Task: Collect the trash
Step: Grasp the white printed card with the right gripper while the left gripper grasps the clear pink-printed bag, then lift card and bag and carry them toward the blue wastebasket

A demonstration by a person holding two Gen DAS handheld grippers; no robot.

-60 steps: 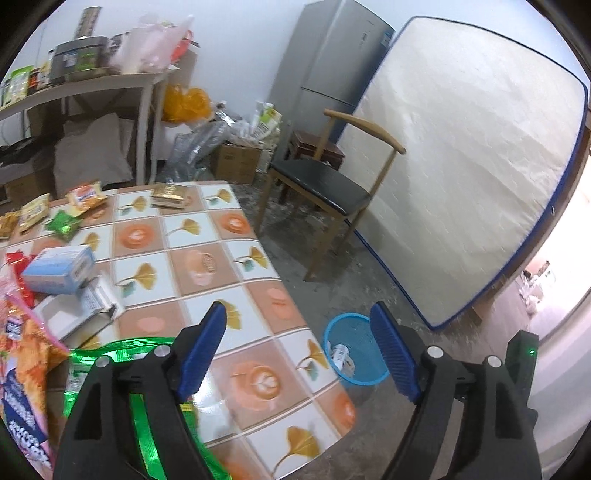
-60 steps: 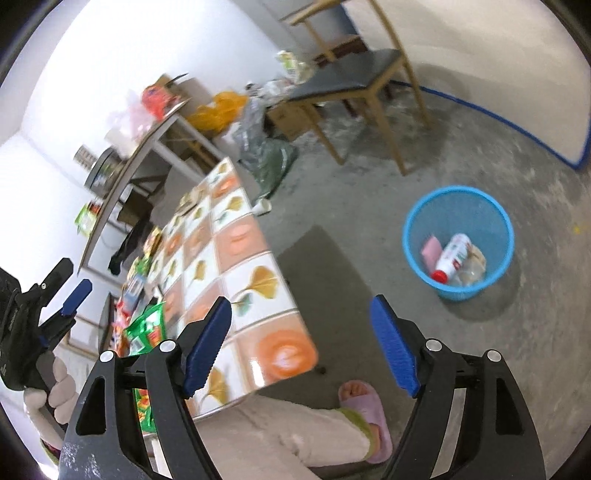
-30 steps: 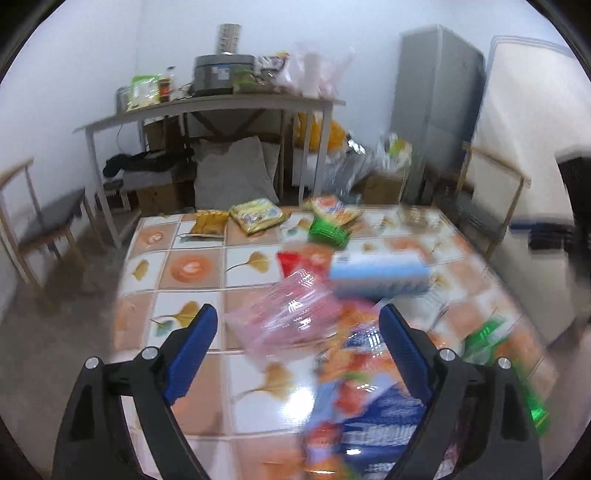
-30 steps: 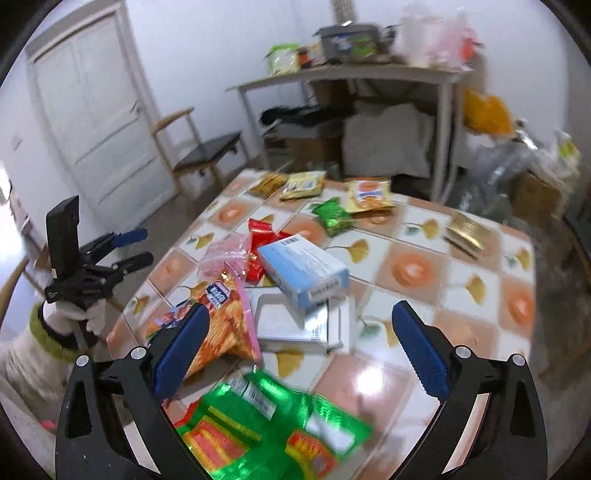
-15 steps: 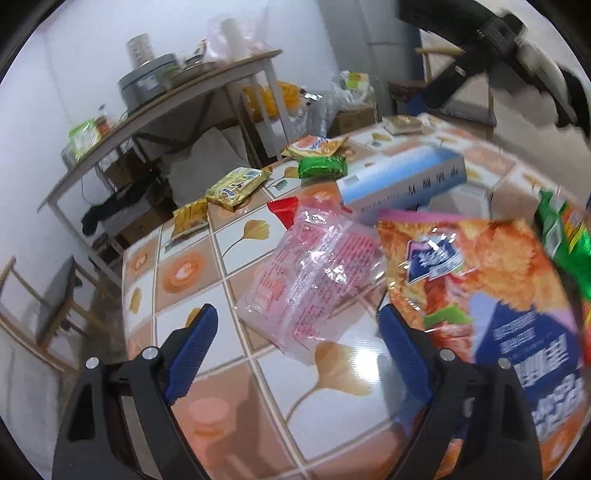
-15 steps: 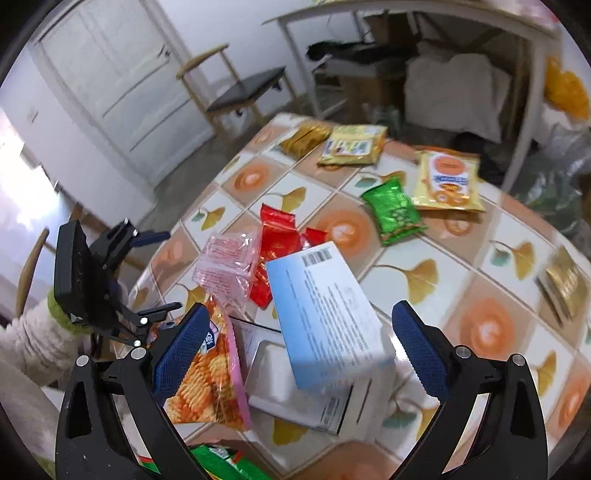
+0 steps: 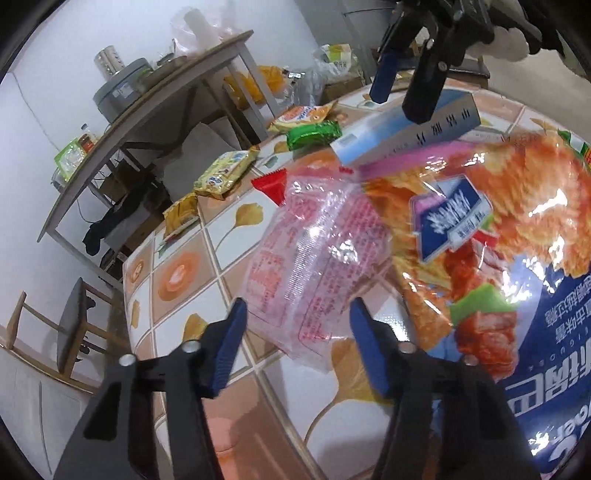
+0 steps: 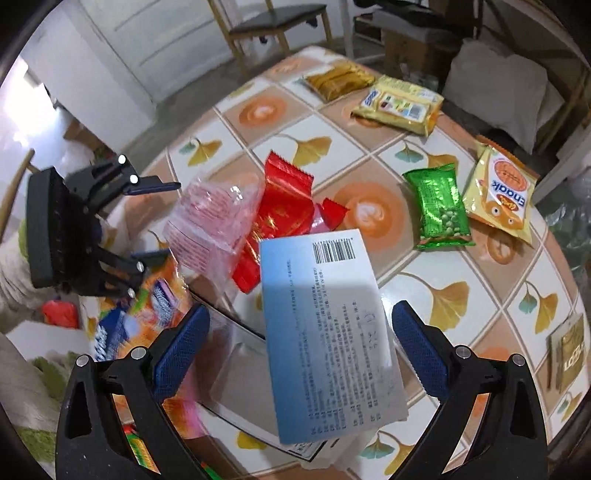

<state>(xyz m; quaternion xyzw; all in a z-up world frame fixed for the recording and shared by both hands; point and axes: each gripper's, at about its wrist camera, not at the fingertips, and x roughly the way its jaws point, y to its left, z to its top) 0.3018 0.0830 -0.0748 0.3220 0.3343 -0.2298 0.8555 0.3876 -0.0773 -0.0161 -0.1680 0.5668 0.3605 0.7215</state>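
Both grippers hang spread and empty over the table [image 8: 280, 122]: the left gripper [image 7: 295, 328] lines up on the crumpled pink wrapper [image 7: 314, 258], the right gripper [image 8: 295, 347] straddles the blue-white box [image 8: 325, 325], each seemingly readying a pickup.

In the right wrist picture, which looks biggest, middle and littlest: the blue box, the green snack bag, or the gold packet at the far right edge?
1. blue box, though it lies nearest the camera, which swells it.
2. green snack bag.
3. gold packet, partly cut off at the edge, so its true size is unsure.

Tiled table [image 7: 177, 275], wooden chair [image 8: 280, 18], metal pot [image 7: 120, 90]
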